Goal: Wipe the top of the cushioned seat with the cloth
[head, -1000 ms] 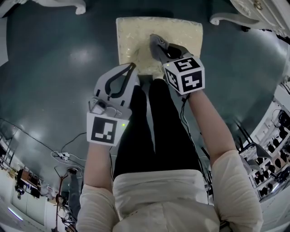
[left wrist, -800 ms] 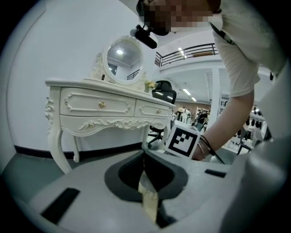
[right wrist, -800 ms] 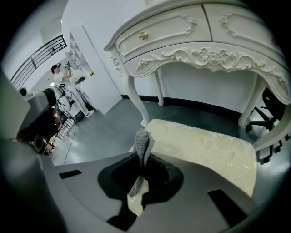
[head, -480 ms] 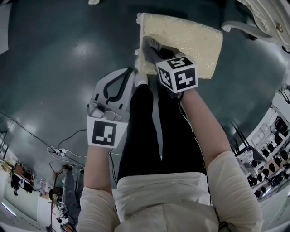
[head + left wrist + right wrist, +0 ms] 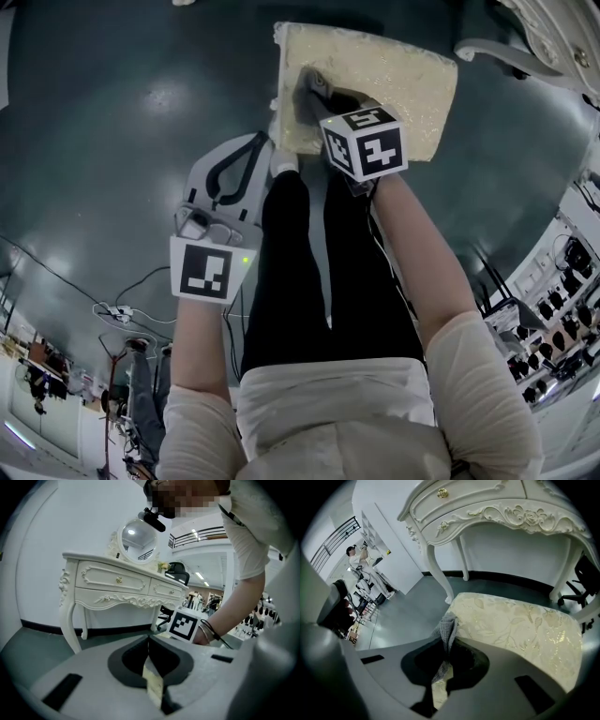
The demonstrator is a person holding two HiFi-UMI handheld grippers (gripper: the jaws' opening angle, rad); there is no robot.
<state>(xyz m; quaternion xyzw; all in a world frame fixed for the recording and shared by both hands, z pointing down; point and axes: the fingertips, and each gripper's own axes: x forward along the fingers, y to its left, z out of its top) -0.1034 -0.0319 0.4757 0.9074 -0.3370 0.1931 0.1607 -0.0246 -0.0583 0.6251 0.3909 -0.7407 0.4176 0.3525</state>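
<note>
The right gripper (image 5: 312,86) is pinching the grey cloth (image 5: 447,629), jaws closed tight on it, and pressing it onto the cushioned seat (image 5: 384,66) near the seat's left edge. A good wipe is calling for flat, even pressure and long sweeps toward the opposite side. The left gripper (image 5: 269,141) is hanging beside the seat, jaws together and seemingly empty. Only the right gripper view is showing the cloth's weave. In the head view the gripper is covering most of it.
</note>
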